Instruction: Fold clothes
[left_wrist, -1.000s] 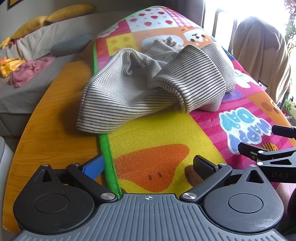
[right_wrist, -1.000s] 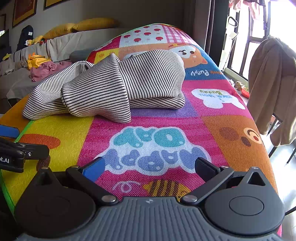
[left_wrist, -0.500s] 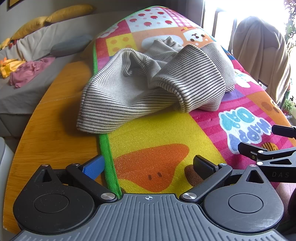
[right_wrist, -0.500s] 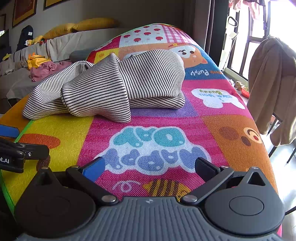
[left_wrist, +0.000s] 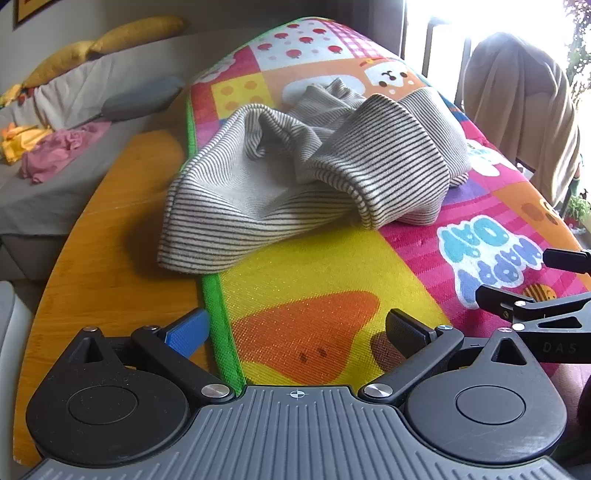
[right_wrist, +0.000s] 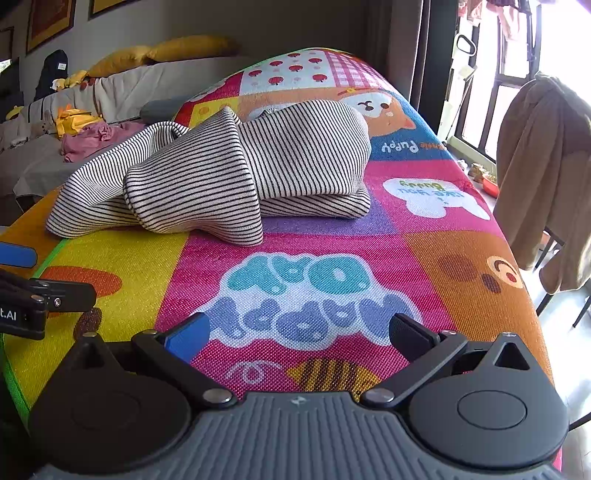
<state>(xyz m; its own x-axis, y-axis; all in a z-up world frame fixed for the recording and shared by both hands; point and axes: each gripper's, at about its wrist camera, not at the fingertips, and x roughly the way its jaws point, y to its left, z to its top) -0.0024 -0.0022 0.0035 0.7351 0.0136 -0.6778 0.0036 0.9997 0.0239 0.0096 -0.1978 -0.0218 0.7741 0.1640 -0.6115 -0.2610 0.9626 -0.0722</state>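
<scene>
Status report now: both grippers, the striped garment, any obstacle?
Left gripper open, empty, low over the mat. Right gripper open, empty. Striped garment crumpled, unfolded, ahead of both. Nothing between grippers and garment.

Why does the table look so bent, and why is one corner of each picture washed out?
Both views are fisheye, so the colourful mat and wooden table edge bow outward. In the left wrist view, the window top right is blown out white. In the right wrist view, the window glares too, yet the striped garment stays sharp.
</scene>
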